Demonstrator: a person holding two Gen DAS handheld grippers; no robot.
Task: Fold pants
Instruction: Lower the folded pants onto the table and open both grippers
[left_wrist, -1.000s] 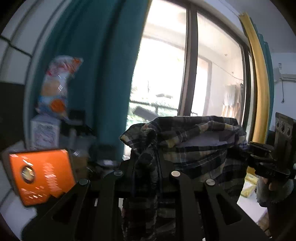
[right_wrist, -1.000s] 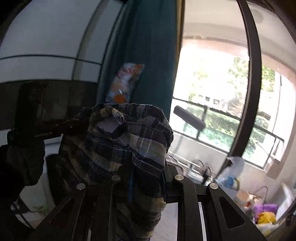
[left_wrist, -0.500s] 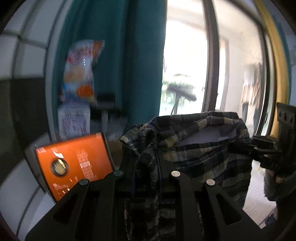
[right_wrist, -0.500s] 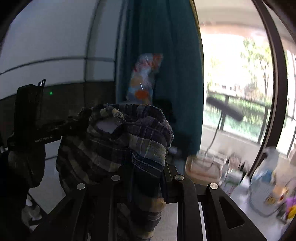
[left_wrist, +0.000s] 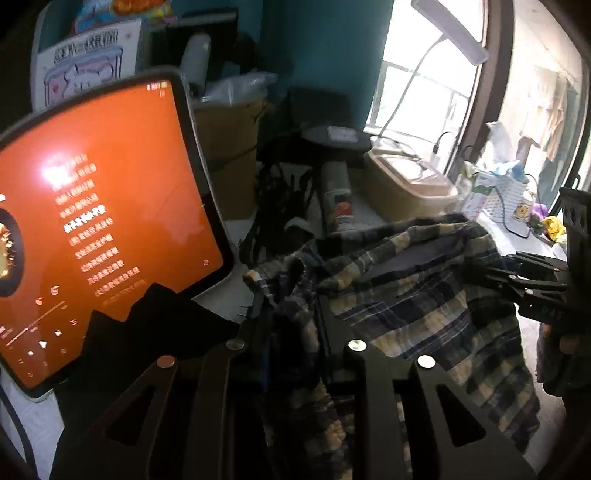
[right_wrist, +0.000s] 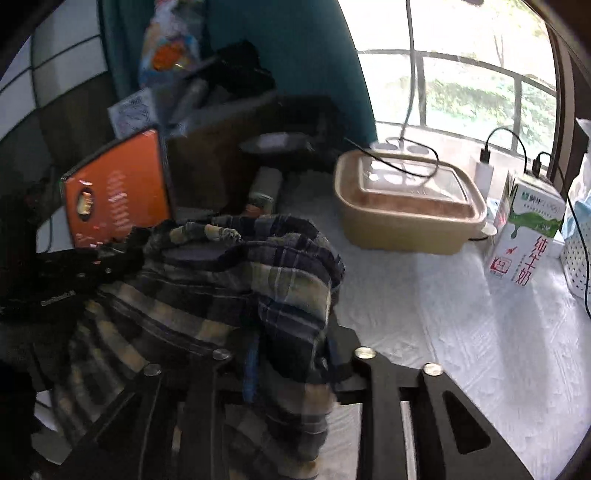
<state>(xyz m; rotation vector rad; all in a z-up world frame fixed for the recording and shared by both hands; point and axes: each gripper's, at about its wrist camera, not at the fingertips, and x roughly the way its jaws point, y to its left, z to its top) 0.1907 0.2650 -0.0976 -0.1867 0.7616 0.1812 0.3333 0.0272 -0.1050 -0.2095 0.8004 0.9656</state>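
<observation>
Both tools' jaws are opening, the left tool (left_wrist: 291, 321) and right tool (right_wrist: 291, 343) each with plaid pants (left_wrist: 417, 295) bunched between them. Let go now, the cloth may land crumpled or slump against the tablet (left_wrist: 103, 206).

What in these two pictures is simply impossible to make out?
- Left wrist view: the left gripper has its fingertips buried in the plaid pants.
- Right wrist view: the right gripper is wrapped the same way.
- Both views: the pants' lower part is cut off by the bottom edge.
- Left wrist view: the text on the orange tablet screen is blurred.
- Right wrist view: the beige container has its contents hidden under a glaring lid.
</observation>
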